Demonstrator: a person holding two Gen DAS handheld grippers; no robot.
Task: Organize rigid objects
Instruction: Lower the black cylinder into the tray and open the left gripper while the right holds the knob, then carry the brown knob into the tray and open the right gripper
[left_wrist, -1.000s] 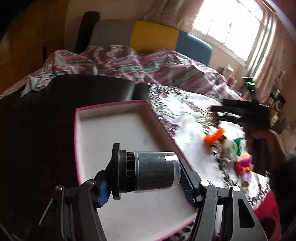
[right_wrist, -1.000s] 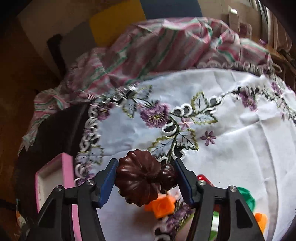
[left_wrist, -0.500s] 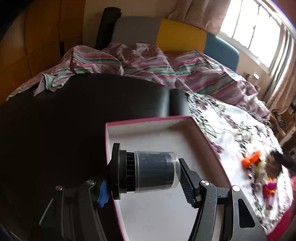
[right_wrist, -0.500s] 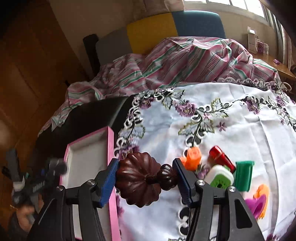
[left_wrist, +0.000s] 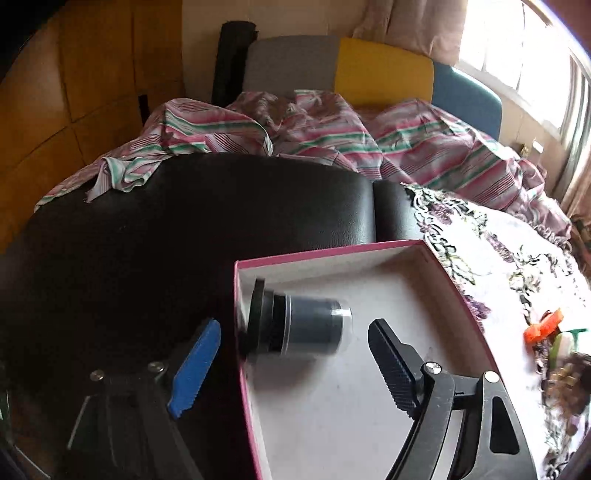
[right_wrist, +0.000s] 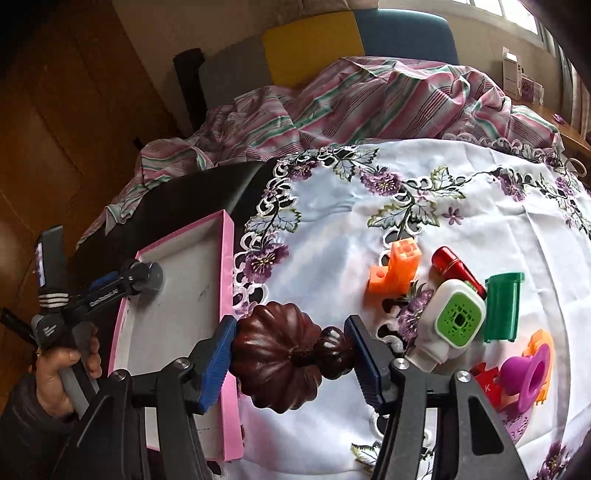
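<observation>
Having released it, the left gripper (left_wrist: 291, 350) gapes wide; the dark cylindrical plastic container (left_wrist: 299, 325) lies sideways in the pink-rimmed white tray (left_wrist: 454, 288), cap leftward. The right gripper (right_wrist: 291, 354) remains clamped on a brown ribbed gourd ornament (right_wrist: 284, 350).

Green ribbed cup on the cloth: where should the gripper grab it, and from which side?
Judging by its pose, take the green ribbed cup across its long ribbed walls, coming from above. It lies on its side, and the white-and-green bottle crowds its left wall, so expect little finger room there.

— Can you read anything in your views?
— On your left gripper (right_wrist: 110, 291), at nine o'clock in the right wrist view, white lettering runs along the arm, too small to make out. Nothing else is legible.
</observation>
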